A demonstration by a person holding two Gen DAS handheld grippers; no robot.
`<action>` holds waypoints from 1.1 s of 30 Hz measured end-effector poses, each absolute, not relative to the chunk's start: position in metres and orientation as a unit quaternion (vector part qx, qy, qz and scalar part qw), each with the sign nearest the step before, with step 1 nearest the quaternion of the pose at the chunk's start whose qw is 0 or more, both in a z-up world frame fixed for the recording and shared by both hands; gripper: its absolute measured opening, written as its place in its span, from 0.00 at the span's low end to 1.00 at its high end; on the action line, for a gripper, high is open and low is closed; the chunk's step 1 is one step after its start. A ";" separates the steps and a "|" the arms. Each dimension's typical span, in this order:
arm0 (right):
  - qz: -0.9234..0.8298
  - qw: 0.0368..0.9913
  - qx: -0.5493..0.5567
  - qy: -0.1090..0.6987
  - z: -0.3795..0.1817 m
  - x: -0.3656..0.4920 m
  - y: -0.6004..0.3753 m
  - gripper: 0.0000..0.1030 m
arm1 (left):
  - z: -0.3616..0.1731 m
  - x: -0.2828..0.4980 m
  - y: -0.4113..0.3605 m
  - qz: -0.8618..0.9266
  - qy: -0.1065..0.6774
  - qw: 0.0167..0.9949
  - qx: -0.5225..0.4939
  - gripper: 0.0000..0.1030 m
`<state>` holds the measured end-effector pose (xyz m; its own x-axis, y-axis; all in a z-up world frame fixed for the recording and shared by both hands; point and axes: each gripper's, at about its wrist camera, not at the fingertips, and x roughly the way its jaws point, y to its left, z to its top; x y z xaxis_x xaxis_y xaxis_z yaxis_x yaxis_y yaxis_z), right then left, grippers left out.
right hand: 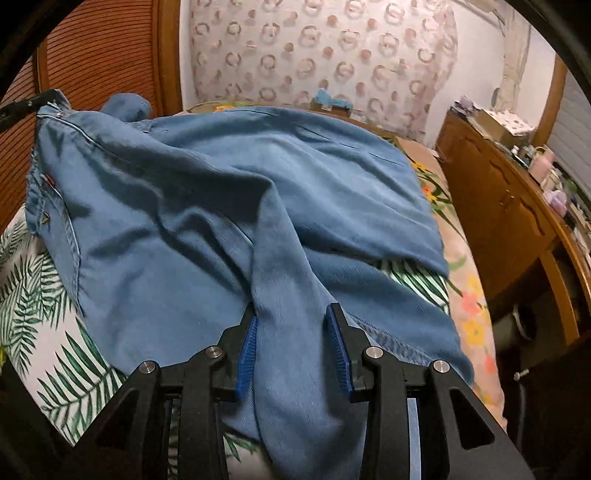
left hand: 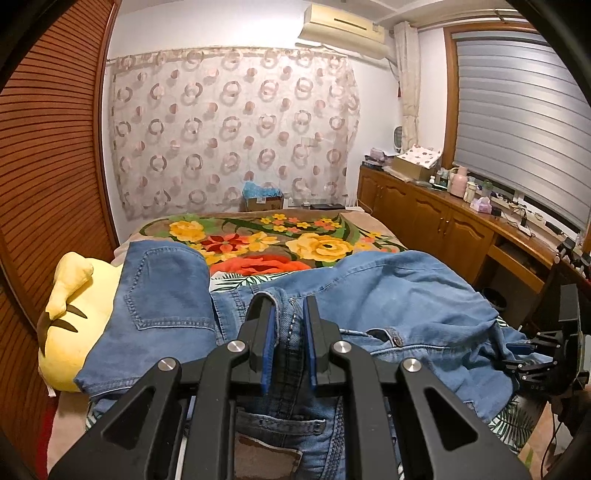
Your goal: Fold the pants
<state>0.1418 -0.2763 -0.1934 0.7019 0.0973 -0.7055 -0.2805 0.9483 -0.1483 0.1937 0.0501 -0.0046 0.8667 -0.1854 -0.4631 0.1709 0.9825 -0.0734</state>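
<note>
Jeans sprawled crosswise on bed; waistband pinched in left gripper, leg ridge straddled loosely between right gripper pads.

A bedroom lit by a cool, dim indoor glow.

A sheer curtain printed with pink rings hangs across the white far wall, under an air conditioner. A slatted wooden door fills the left side. On the right, a window blind is drawn above a long wooden cabinet, its surface crowded with bottles and boxes. The bed carries a floral blanket; a cardboard box stands behind it.
</note>
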 end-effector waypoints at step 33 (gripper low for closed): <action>0.097 0.952 -0.215 0.195 -0.141 0.251 -0.240 0.03 | 0.000 0.302 0.096 -0.043 0.233 0.970 -0.045 0.15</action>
